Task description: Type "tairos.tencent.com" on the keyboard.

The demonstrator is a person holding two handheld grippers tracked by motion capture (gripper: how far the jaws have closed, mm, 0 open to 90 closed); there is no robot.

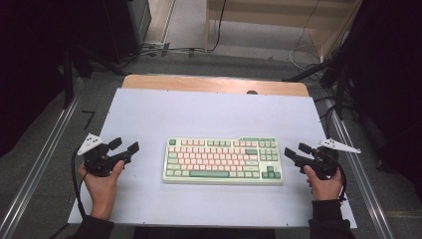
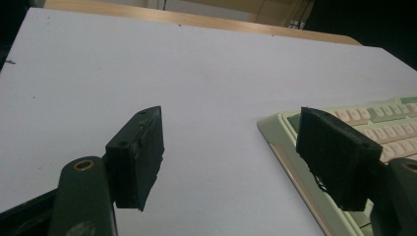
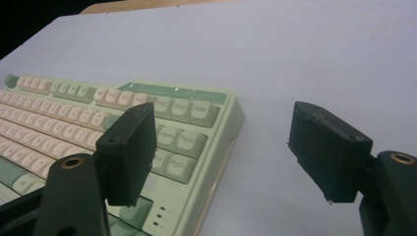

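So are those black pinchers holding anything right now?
No, nothing. The left gripper and the right gripper are both open, one on each side of the keyboard, not touching it.

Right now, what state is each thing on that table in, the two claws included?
Keyboard: lying flat on the white table cover, keys up, untouched, between the two claws.
Left claw: open, holding nothing, just left of the keyboard.
Right claw: open, holding nothing, just off the keyboard's right end.
White table cover: spread flat; the wooden table edge shows beyond it.
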